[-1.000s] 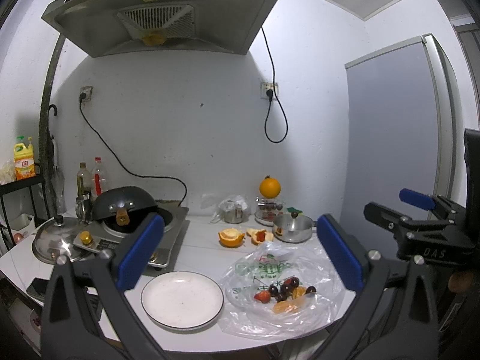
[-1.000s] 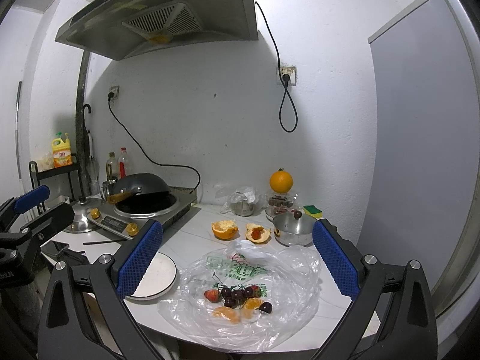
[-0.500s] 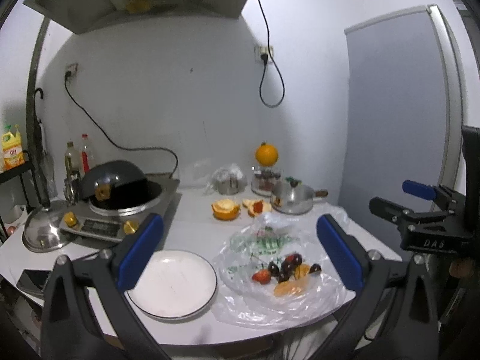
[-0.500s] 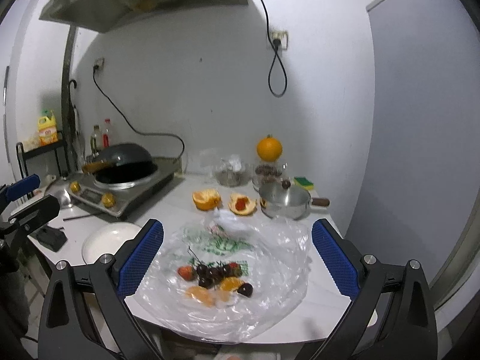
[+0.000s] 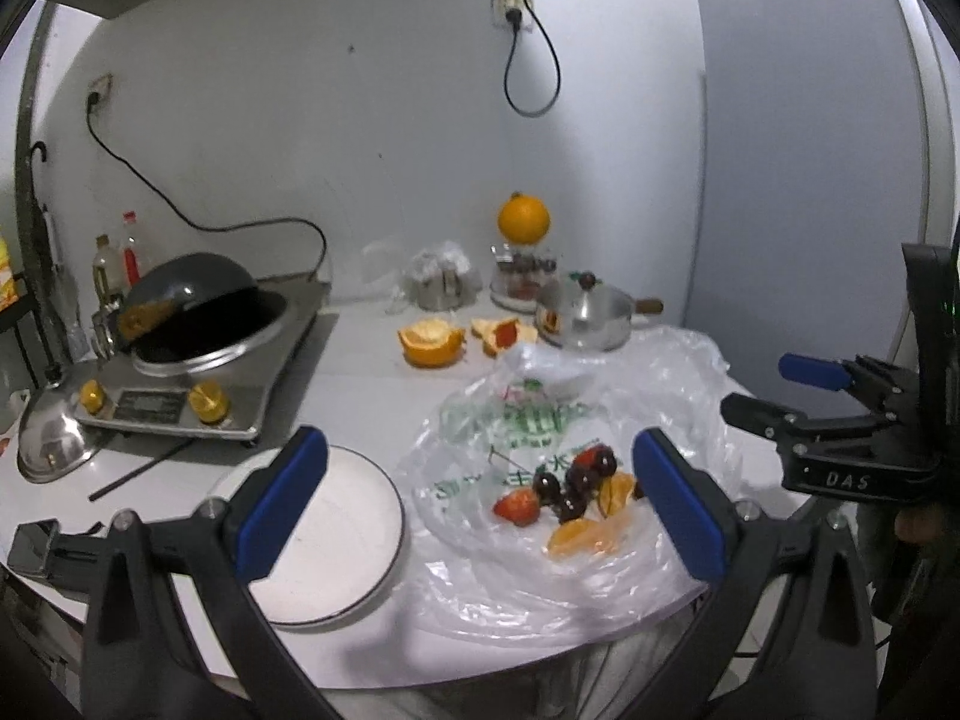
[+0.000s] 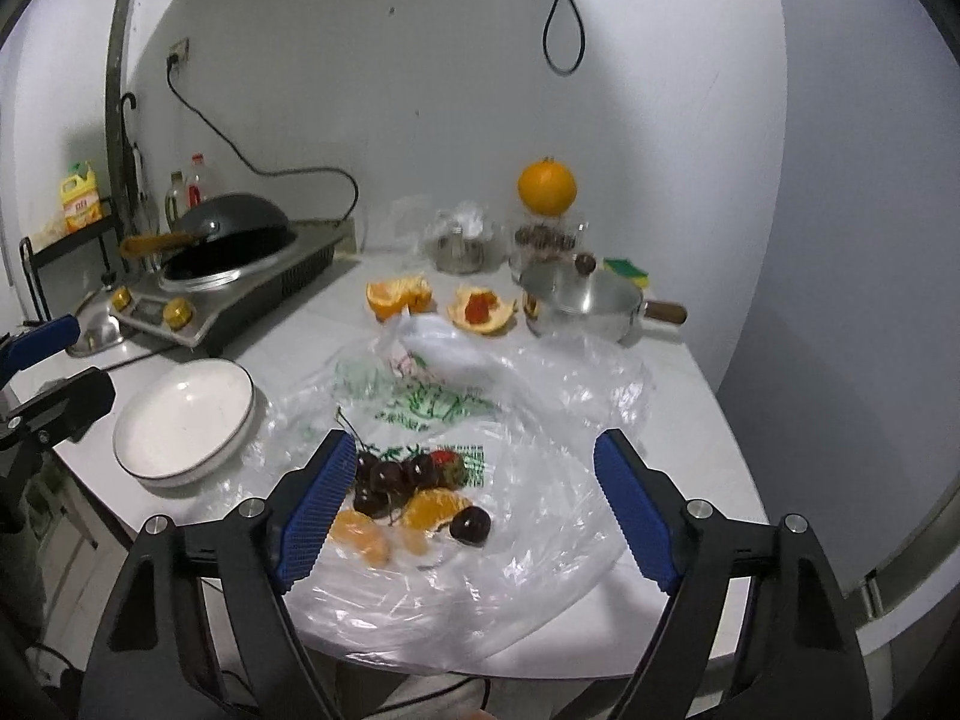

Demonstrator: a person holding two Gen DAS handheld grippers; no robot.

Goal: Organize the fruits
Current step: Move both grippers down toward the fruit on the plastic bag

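white kitchen counter point(image 6: 678, 396) against a white wall, induction stove point(image 6: 240, 294) with a dark wok point(image 6: 231, 234) at the back left corner. clear plastic bag point(image 6: 480, 420) is spread flat over the front right part of the counter. fruit pile lies on the bag near the front edge: dark cherries point(image 6: 390, 477), a strawberry point(image 6: 447, 465), orange segments point(image 6: 435, 507). empty white plate point(image 6: 186, 420) sits just left of the bag, touching its edge, near the front left. orange halves point(image 6: 399, 297) and a small steel pot point(image 6: 579, 303) sit behind the bag; a whole orange point(image 6: 547, 187) is perched on a jar at the back edge.

right gripper point(image 6: 474, 510) hangs over the fruit pile, jaws closing; the fruit is between the blue pads but not pressed, nothing grasped. left gripper point(image 5: 480, 504) is spread wide and empty, hovering over the front edge with the plate rim and the fruit showing between its fingers.
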